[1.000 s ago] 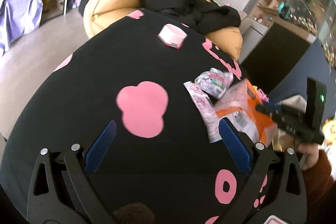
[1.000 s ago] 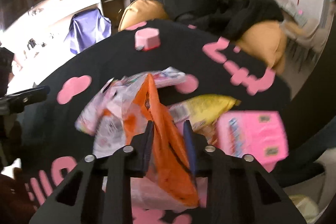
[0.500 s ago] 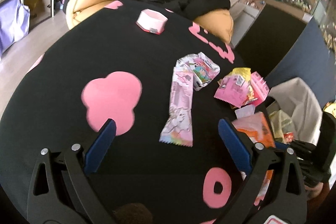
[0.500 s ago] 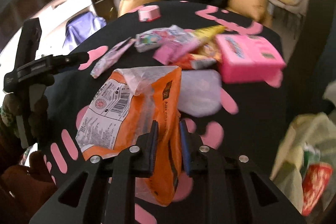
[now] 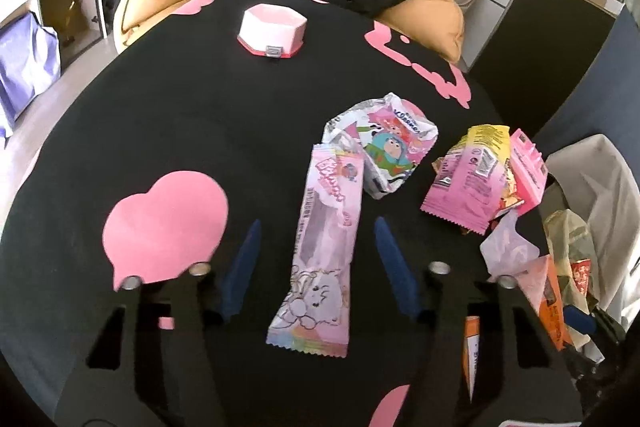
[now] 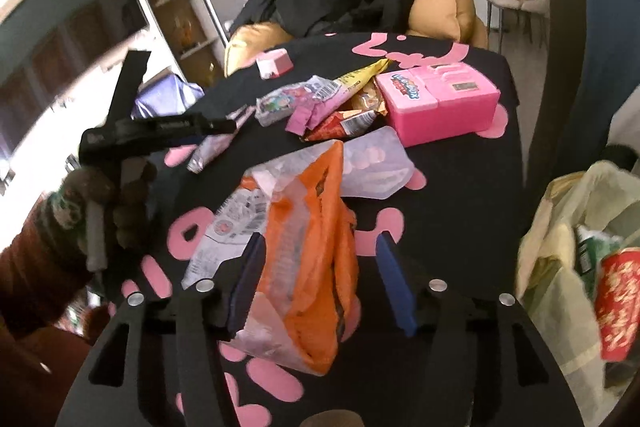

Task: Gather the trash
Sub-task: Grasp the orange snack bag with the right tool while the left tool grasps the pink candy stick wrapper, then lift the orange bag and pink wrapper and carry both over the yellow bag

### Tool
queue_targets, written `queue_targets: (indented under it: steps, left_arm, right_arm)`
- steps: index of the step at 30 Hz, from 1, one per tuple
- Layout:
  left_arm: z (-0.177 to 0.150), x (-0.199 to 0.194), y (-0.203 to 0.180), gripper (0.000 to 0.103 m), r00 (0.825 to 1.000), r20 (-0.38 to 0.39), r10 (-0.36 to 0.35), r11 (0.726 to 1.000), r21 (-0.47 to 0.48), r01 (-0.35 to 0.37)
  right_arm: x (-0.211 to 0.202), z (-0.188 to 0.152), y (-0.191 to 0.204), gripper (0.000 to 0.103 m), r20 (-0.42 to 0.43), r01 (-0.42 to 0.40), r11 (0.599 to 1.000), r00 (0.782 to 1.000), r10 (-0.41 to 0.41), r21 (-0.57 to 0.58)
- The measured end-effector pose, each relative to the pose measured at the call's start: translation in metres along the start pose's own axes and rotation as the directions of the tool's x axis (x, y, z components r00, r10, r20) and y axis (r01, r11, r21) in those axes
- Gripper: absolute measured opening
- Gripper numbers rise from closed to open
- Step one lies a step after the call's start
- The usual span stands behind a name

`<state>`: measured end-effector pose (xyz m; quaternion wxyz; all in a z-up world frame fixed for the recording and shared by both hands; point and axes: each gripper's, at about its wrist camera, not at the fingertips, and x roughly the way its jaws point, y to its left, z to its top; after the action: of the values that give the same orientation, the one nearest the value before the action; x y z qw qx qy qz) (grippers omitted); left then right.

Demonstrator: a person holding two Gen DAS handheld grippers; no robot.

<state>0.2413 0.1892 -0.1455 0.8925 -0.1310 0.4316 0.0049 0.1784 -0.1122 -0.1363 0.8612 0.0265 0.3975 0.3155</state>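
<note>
Black cloth (image 5: 160, 131) with pink blobs covers my table. A pale pink cartoon-printed wrapper (image 5: 324, 251) lies between my blue-padded left fingers (image 5: 240, 267); an orange-and-clear bag (image 6: 308, 267) sits between my right gripper's (image 6: 320, 279) blue pads.

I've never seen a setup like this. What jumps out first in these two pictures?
The orange snack bag grabs the eye first, hanging between the open fingers of the right gripper above the black tablecloth with pink shapes. In the left view, a long pink wrapper lies flat between the open fingers of the left gripper. At the right edge, beyond the table, a pale trash bag gapes open.
</note>
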Motion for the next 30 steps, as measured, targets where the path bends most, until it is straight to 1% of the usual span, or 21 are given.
queue_targets:
  steps: [1,3,5,6,9,13,17,19,21,22,23,25,27,30]
  left_arm:
    - [0.000,0.000,0.000,0.042,1.000,0.001,0.009,1.000,0.004,-0.009]
    - [-0.003,-0.001,0.002,0.028,1.000,0.006,0.031,0.999,0.014,-0.031]
    - [-0.005,-0.002,0.004,0.021,1.000,0.002,0.019,1.000,0.012,-0.019]
    - [-0.007,-0.004,0.005,0.020,1.000,0.001,0.008,1.000,0.005,-0.008]
    - [-0.013,-0.014,0.011,0.019,1.000,0.010,-0.018,1.000,-0.026,0.018]
    - [-0.023,-0.034,0.022,0.019,0.997,0.045,-0.058,0.996,-0.059,0.061]
    - [-0.028,-0.038,0.031,0.019,0.996,0.025,-0.086,0.991,-0.100,0.088]
    - [-0.031,-0.043,0.034,0.019,0.995,0.038,-0.093,0.989,-0.108,0.097]
    - [-0.033,-0.048,0.036,0.019,0.994,0.051,-0.100,0.988,-0.114,0.105]
    - [-0.034,-0.051,0.037,0.019,0.993,0.058,-0.105,0.987,-0.117,0.111]
    - [-0.035,-0.052,0.038,0.019,0.992,0.061,-0.108,0.987,-0.116,0.115]
    - [-0.037,-0.055,0.039,0.019,0.991,0.069,-0.112,0.986,-0.114,0.119]
    - [-0.038,-0.056,0.039,0.019,0.990,0.072,-0.119,0.985,-0.115,0.126]
    - [-0.039,-0.057,0.038,0.019,0.989,0.074,-0.130,0.984,-0.116,0.138]
  right_arm:
    - [0.001,0.001,-0.001,0.057,-0.002,-0.017,1.000,1.000,0.017,0.017]
    - [0.002,0.003,0.003,0.058,-0.003,-0.024,1.000,1.000,0.024,0.020]
    - [0.005,0.005,0.009,0.059,0.000,-0.010,1.000,1.000,0.010,-0.004]
    - [0.009,0.006,0.013,0.060,-0.008,0.002,1.000,1.000,-0.003,-0.018]
    - [0.023,0.008,0.015,0.060,-0.046,0.013,1.000,0.999,-0.014,-0.011]
    - [0.043,0.008,0.020,0.062,-0.101,0.013,1.000,0.995,-0.012,0.004]
    - [0.059,0.010,0.030,0.063,-0.139,0.005,1.000,0.990,-0.006,-0.011]
    - [0.065,0.011,0.037,0.063,-0.156,0.004,1.000,0.988,-0.009,-0.030]
    - [0.069,0.012,0.042,0.063,-0.158,0.023,0.998,0.987,-0.032,-0.058]
    - [0.070,0.013,0.044,0.064,-0.161,0.030,0.997,0.986,-0.040,-0.065]
    - [0.072,0.013,0.044,0.068,-0.165,0.030,0.998,0.986,-0.039,-0.062]
    - [0.073,0.015,0.043,0.074,-0.174,0.007,0.999,0.985,-0.014,-0.038]
    - [0.076,0.017,0.044,0.075,-0.187,0.011,0.999,0.982,-0.019,-0.042]
    - [0.078,0.017,0.051,0.075,-0.203,0.037,0.995,0.978,-0.055,-0.090]
